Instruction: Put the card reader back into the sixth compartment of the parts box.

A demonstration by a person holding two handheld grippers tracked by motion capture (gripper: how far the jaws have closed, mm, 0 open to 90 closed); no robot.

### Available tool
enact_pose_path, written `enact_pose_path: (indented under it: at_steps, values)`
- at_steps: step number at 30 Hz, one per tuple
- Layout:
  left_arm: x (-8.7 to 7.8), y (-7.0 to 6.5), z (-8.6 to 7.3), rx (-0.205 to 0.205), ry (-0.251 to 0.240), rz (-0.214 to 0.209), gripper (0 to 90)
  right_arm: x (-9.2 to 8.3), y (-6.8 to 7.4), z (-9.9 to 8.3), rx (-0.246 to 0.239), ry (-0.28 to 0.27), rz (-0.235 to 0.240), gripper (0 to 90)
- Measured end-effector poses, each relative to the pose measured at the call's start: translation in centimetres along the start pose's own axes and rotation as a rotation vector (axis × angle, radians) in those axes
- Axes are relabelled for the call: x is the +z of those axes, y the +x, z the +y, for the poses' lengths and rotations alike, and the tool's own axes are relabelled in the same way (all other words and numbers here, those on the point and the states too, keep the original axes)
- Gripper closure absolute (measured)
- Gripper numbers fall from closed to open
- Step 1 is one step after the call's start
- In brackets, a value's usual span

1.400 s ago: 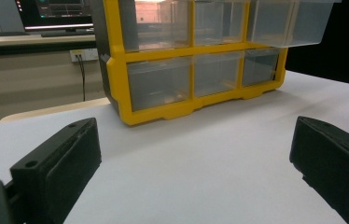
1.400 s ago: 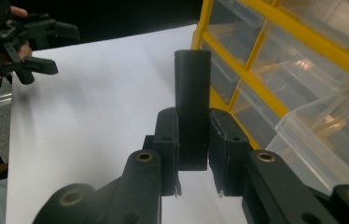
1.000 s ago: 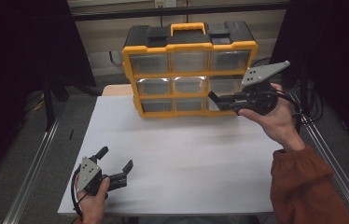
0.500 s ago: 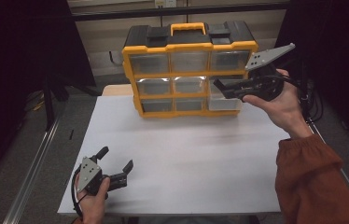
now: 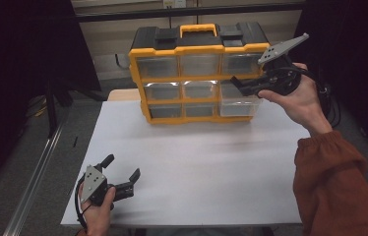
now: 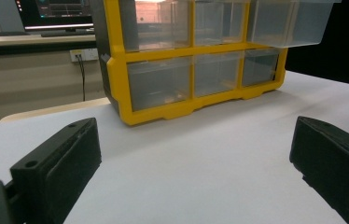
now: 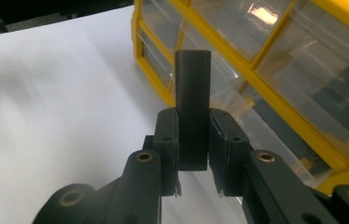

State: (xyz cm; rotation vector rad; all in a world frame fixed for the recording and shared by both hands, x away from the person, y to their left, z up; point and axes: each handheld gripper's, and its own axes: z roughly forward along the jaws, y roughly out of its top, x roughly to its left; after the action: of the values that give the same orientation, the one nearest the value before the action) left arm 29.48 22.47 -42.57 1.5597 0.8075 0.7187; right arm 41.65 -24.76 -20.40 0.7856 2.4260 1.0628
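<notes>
A dark rectangular block point(image 7: 192, 100) is pinched upright in the right gripper point(image 7: 192, 154), held up just before the yellow drawer organizer point(image 5: 197, 73). The left gripper point(image 5: 121, 173) is kept spread wide, low over the white table point(image 5: 211, 162).

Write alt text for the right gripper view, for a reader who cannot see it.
The right gripper has its two black jaws shut on a dark rectangular block that stands up between them. Behind it, at the right, is a yellow organizer with clear drawers, standing on a white table.
</notes>
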Motion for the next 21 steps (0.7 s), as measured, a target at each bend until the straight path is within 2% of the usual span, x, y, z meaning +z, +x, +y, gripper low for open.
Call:
enact_pose_path:
  at_steps: [8, 17, 21]
  values:
    - [0.0, 0.0, 0.0, 0.002, -0.002, 0.002, 2.0, -0.2, -0.9, 1.1, 0.001, 0.031, -0.010, 73.8]
    - [0.0, 0.0, 0.0, 0.004, -0.001, 0.002, 2.0, 0.6, -1.6, 1.7, 0.011, 0.078, -0.011, 73.8]
    - [0.0, 0.0, 0.0, 0.002, 0.002, 0.000, 2.0, 1.1, -1.9, 2.1, 0.007, 0.119, -0.022, 73.8]
